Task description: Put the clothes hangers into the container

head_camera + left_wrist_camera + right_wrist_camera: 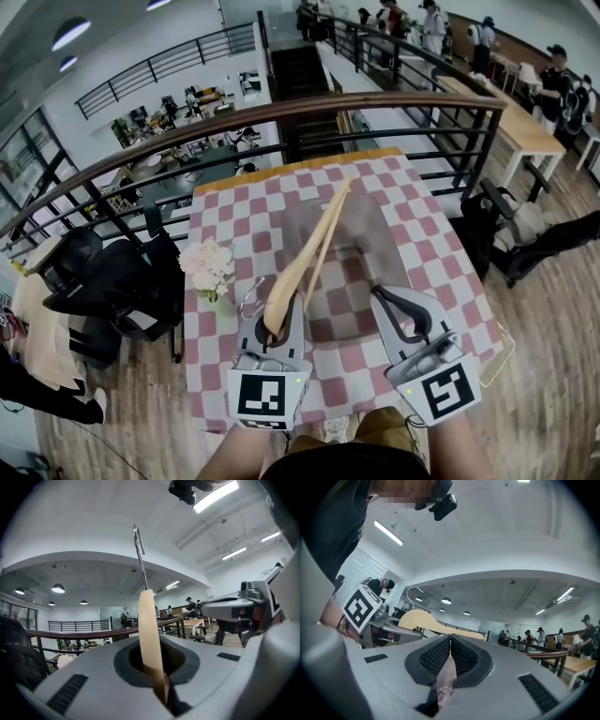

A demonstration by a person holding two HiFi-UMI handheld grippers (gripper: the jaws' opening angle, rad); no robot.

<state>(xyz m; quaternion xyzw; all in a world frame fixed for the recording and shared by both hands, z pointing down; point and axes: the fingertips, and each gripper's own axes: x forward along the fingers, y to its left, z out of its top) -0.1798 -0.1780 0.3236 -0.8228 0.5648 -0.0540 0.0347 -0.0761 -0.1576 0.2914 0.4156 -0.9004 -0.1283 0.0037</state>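
a person's left gripper (281, 315) is clamped tight on a wooden clothes hanger (300, 265), gripping it close to the metal hook (139, 550), above the near left part of a table under a red-and-white checked cloth (234, 217). the hanger's long arm slants away from the person and reaches over the near left side of a translucent container (394, 246) at the middle of the table, so the task's thing is in the air, not yet inside. the right gripper (382, 298) hangs level over the near right part of the table, just beside the container's near edge, with its jaws pressed together and nothing held between them. to finish the step well, the left gripper would likely need to carry the hanger further over the container, turn it so its length runs along the container's longer side, lower it until it sits below the rim, and only then part its jaws; the empty right gripper is best kept clear of that path, and the bunch of pale flowers (207, 263) near the left edge of the table looks close enough to be brushed by a wide swing. counted: one hanger, one container, one bunch of flowers, two grippers.
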